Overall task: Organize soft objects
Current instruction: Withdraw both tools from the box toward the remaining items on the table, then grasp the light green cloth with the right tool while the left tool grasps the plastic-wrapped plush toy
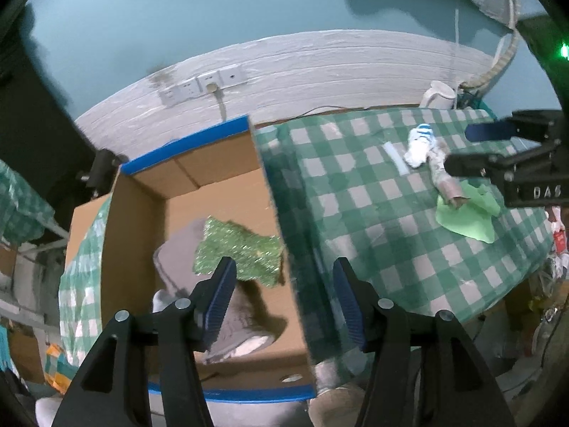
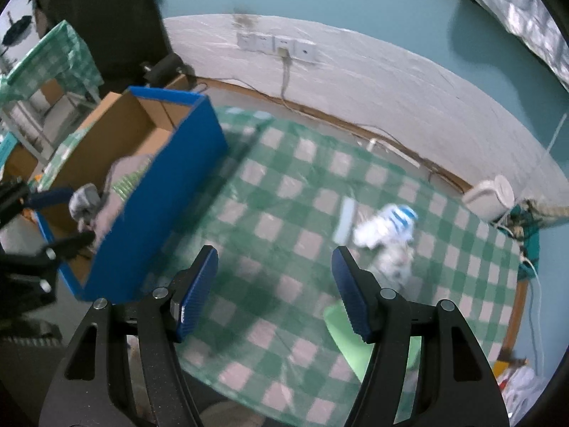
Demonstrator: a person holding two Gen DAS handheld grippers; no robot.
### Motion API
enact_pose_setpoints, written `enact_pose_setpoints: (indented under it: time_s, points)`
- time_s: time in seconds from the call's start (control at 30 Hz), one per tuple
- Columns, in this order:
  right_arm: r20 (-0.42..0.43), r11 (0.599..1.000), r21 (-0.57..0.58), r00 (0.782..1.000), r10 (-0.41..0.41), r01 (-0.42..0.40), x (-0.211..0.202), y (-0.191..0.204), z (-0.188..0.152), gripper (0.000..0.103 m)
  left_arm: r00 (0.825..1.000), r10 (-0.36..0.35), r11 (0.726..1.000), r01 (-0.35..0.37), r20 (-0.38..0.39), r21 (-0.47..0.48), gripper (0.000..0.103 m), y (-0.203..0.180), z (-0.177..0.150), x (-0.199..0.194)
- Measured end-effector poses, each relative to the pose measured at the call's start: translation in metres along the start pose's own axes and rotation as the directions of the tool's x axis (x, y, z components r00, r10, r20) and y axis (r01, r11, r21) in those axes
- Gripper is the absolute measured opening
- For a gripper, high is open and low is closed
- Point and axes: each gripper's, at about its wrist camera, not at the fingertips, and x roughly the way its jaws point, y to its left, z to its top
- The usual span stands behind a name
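Note:
A blue-edged cardboard box (image 1: pixel 185 185) stands left of the checked table (image 1: pixel 355 213). Inside it lie a glittery green cloth (image 1: pixel 242 252) and a grey sock (image 1: pixel 185 259). My left gripper (image 1: pixel 284 284) hangs open and empty over the box's right wall. On the table lie a white and blue striped sock (image 1: pixel 419 146), a grey patterned sock (image 1: pixel 444 178) and a light green cloth (image 1: pixel 469 217). My right gripper (image 2: pixel 275 277) is open and empty above the table; it also shows in the left wrist view (image 1: pixel 458 147), over the socks. The box (image 2: pixel 156 192), striped sock (image 2: pixel 391 227) and green cloth (image 2: pixel 345 334) show in the right wrist view.
A white kettle (image 1: pixel 439 94) and cables sit at the table's far right corner. A clear plastic strip (image 1: pixel 394 158) lies beside the striped sock. Wall sockets (image 1: pixel 202 83) are on the back wall. A second checked table (image 2: pixel 53 57) stands far left.

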Motion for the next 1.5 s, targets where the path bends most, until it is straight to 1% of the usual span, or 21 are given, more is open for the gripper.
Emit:
enact_pose_setpoints:
  time_s: [0.13, 0.27, 0.37, 0.57, 0.7, 0.9, 0.97, 1.03, 1.17, 1.3, 1.5]
  points:
    - [-0.025, 0.999, 0.033, 1.000, -0.016, 0.017, -0.001, -0.027, -0.022, 0.066, 1.000, -0.012, 0.999, 0.012, 0.011, 0.037, 0.061, -0.015, 0.009, 0.000]
    - [-0.043, 0.995, 0.095, 0.999, -0.029, 0.033, -0.001, -0.057, -0.043, 0.066, 1.000, -0.031, 0.997, 0.030, 0.005, 0.072, 0.062, -0.030, 0.018, 0.003]
    - [-0.060, 0.990, 0.130, 0.997, -0.046, 0.054, 0.000, -0.077, -0.059, 0.066, 1.000, -0.025, 0.994, 0.024, 0.003, 0.108, 0.062, -0.042, 0.025, 0.007]
    - [-0.084, 0.978, 0.193, 0.995, -0.060, 0.076, 0.010, -0.107, -0.083, 0.066, 0.999, -0.035, 0.988, 0.037, -0.019, 0.151, 0.062, -0.062, 0.037, 0.018]
    - [-0.098, 0.974, 0.211, 0.993, -0.063, 0.082, 0.020, -0.120, -0.094, 0.066, 0.998, -0.043, 0.985, 0.048, -0.037, 0.164, 0.062, -0.074, 0.044, 0.027]
    - [-0.124, 0.974, 0.210, 0.990, -0.066, 0.091, 0.043, -0.131, -0.107, 0.066, 0.996, -0.056, 0.979, 0.069, -0.070, 0.194, 0.063, -0.096, 0.053, 0.046]
    - [-0.132, 0.975, 0.202, 0.989, -0.068, 0.094, 0.050, -0.132, -0.110, 0.066, 0.995, -0.060, 0.976, 0.076, -0.082, 0.204, 0.066, -0.105, 0.056, 0.054]
    - [-0.134, 0.978, 0.186, 0.988, -0.074, 0.098, 0.059, -0.134, -0.114, 0.066, 0.993, -0.066, 0.974, 0.085, -0.093, 0.210, 0.066, -0.112, 0.059, 0.063]
    - [-0.139, 0.982, 0.153, 0.986, -0.088, 0.110, 0.074, -0.136, -0.118, 0.066, 0.989, -0.078, 0.974, 0.102, -0.122, 0.202, 0.066, -0.125, 0.063, 0.083]
    - [-0.154, 0.988, 0.123, 0.985, -0.074, 0.094, 0.090, -0.134, -0.121, 0.066, 0.985, -0.101, 0.973, 0.126, -0.137, 0.195, 0.066, -0.137, 0.064, 0.099]
    - [-0.175, 0.991, 0.089, 0.981, -0.083, 0.099, 0.108, -0.138, -0.125, 0.066, 0.980, -0.109, 0.972, 0.140, -0.169, 0.188, 0.066, -0.153, 0.062, 0.123]
